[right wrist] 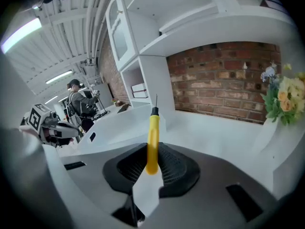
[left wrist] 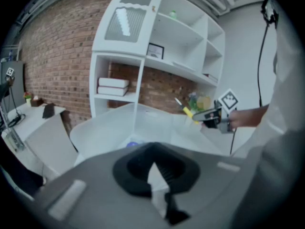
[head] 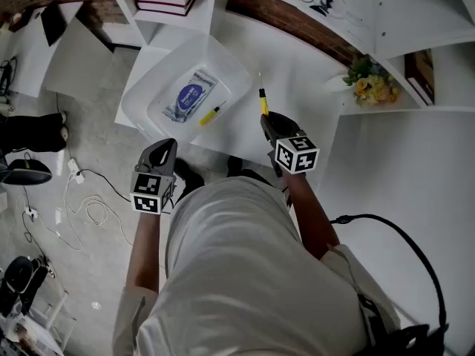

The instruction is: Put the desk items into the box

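Surface (head: 304, 65) fills the top of my head view, white and long, set against a brick wall. The box (head: 152, 76), a white open bin, sits at its left end and reaches the front edge. My left tongs (head: 166, 145) hang just off that front edge, near the box's front rim. In the left gripper view the left tongs (left wrist: 155, 175) are closed with nothing between them. My right tongs (head: 266, 119) are over the surface near its front edge, just right of the box, gripping the handle of a yellow screwdriver (head: 263, 102). Its thin tip points away from me, towards the wall. Inside the box lies a blue-labelled packet (head: 190, 95), and beside it a small yellow tool (head: 211, 114).
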A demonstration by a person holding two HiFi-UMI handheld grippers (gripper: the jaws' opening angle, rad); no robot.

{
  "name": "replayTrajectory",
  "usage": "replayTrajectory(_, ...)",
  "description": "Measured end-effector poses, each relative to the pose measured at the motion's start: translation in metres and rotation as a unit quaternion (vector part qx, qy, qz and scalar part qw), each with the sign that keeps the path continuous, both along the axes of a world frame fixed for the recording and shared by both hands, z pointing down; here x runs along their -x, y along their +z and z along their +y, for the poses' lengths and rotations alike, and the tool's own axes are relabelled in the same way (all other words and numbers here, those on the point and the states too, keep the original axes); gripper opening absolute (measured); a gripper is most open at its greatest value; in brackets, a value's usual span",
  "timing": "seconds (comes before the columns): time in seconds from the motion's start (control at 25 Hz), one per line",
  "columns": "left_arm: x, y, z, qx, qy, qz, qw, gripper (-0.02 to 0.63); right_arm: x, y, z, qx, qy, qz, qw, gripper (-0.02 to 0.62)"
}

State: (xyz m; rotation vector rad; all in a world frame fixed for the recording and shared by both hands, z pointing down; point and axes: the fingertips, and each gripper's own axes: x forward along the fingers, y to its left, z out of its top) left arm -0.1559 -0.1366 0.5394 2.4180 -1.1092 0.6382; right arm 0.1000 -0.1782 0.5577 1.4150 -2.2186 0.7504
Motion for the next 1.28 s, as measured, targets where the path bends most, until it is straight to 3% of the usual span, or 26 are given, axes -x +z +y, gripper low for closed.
replayTrajectory(0.36, 0.027, -0.001, -0.007, -0.006, -0.007, 0.003, 0.9999, 0.003, 0.078, -0.025, -0.030, -0.009, -0.110, 0.016, 0.994, 0.064)
replayTrajectory(0.72, 0.072, 0.001, -0.011, -0.006, -0.039, 0.004, 0.9992, 0.003, 0.166, -0.012, -0.039, 0.032, -0.242, 0.041, 0.969, 0.064)
replayTrajectory(0.92, 0.093, 0.005, -0.014, -0.003, -0.046, 0.001, 0.9989, 0.003, 0.203, 0.012, -0.039, 0.070, -0.329, 0.092, 0.937, 0.064)
replayTrajectory(1.12, 0.109, 0.011, -0.016, 0.004, -0.043, 0.000, 0.9991, 0.003, 0.227, 0.043, -0.036, 0.125, -0.412, 0.144, 0.891, 0.064)
replayTrajectory(1.28, 0.124, 0.015, -0.016, 0.011, -0.048, 0.003, 0.9988, 0.003, 0.235, 0.070, -0.047, 0.156, -0.449, 0.189, 0.859, 0.064)
